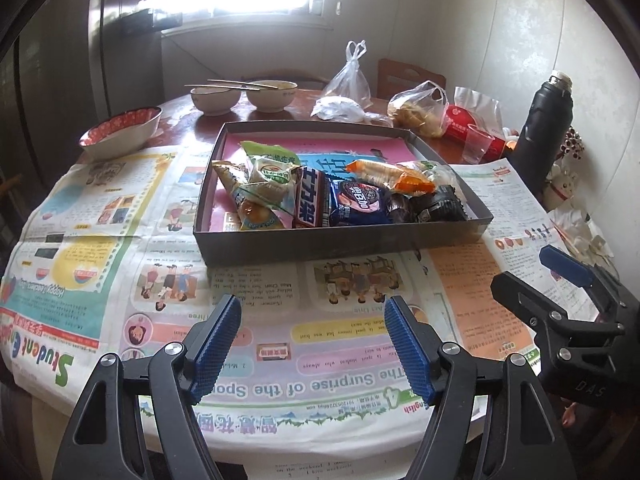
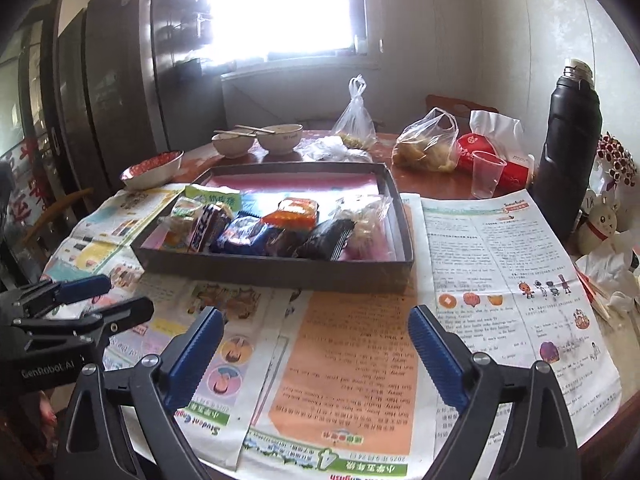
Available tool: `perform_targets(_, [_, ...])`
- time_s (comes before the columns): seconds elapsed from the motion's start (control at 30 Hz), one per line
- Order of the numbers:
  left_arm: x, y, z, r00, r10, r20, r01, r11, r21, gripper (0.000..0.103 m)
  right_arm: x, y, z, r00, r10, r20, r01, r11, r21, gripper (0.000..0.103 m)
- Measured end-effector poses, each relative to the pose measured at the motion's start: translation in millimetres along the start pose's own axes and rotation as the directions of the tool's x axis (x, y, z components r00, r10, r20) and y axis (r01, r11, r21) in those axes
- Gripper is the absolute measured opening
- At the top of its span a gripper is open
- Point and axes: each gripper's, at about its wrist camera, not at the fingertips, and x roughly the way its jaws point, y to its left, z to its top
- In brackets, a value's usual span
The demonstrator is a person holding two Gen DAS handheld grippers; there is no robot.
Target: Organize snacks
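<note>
A shallow dark box point(image 1: 340, 236) point(image 2: 280, 272) stands on the newspaper-covered table and holds several wrapped snacks: a green-and-white packet point(image 1: 272, 174), a brown bar point(image 1: 310, 198) point(image 2: 206, 226), a dark blue packet point(image 1: 358, 202) point(image 2: 244, 234), an orange packet point(image 1: 390, 174) point(image 2: 296, 212) and a black packet point(image 1: 438, 202) point(image 2: 330, 238). My left gripper point(image 1: 314, 342) is open and empty, over the newspaper in front of the box. My right gripper point(image 2: 316, 354) is open and empty, also in front of the box. Each gripper shows at the edge of the other's view.
Behind the box are two bowls with chopsticks point(image 1: 244, 94), a red patterned bowl point(image 1: 120, 132), plastic bags of food point(image 1: 420, 108), a clear cup point(image 2: 486, 172), a red tissue pack point(image 2: 516, 168) and a tall black flask point(image 2: 568, 152). Crumpled tissues point(image 2: 608, 264) lie at the right edge.
</note>
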Motion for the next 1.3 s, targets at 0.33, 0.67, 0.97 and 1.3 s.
perform_targets(0.33, [-4.4,3.3,-5.6,1.000,0.009,-0.005,-0.009,1.000,-0.004,0.076,-3.3,2.3,-5.0,1.000,0.015,-0.010,-0.015,1.000,0.025,0.094])
perform_targets(0.67, [-9.4,4.3,-6.7,1.000,0.016,0.007,-0.016,1.000,0.004,0.076,-7.1,2.6,-6.8,1.000,0.008,-0.008,-0.008,0.999,0.032,0.095])
perform_targets(0.97, [-11.4,5.1,-7.5,1.000,0.012,0.009,-0.012,1.000,0.005,0.076,-6.0,2.9,-7.9,1.000,0.017,-0.013,-0.016,0.999,0.033,0.096])
perform_targets(1.3, [-9.4,5.8,-7.2,1.000,0.007,0.002,-0.007,1.000,0.001,0.076,-4.6,3.7,-8.2,1.000,0.019,-0.020,-0.018,0.999,0.036,0.097])
